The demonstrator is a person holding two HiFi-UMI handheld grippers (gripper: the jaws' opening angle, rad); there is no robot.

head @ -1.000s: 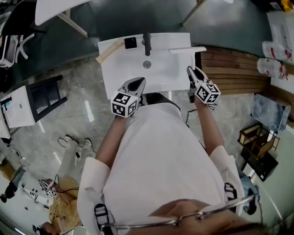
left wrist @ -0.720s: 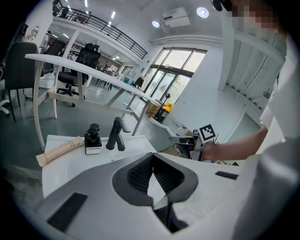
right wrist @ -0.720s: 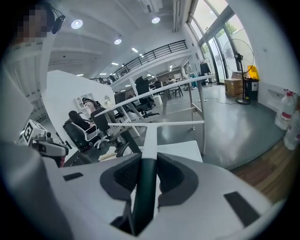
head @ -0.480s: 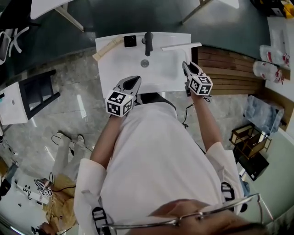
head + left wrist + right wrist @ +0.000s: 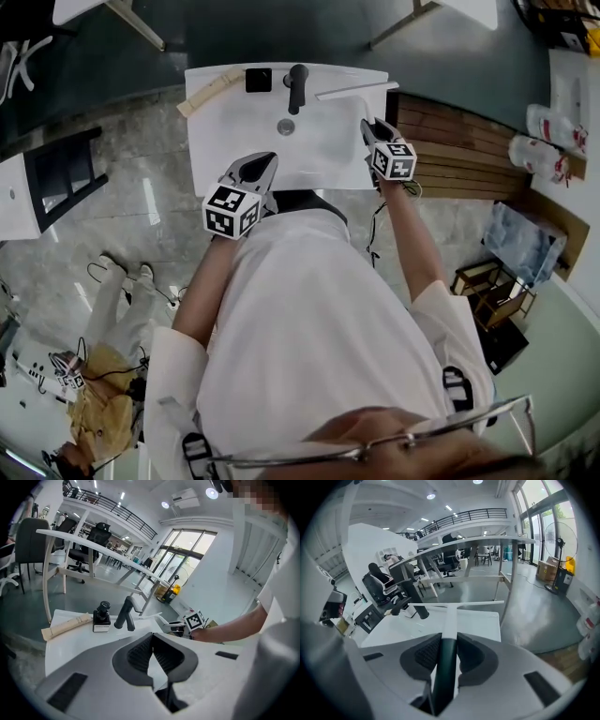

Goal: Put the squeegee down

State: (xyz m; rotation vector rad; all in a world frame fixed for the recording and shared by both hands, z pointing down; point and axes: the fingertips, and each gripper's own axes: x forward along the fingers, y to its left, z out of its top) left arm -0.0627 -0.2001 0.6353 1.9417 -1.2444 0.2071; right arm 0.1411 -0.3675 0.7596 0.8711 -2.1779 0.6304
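In right gripper (image 5: 449,645), the squeegee (image 5: 449,618)

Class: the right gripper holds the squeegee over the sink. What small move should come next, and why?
Probably lower the right gripper until the squeegee rests on the sink. Its jaws clamp the dark handle, and the blade sits at the back rim beside the tap; contact is unclear, so releasing now risks a drop.
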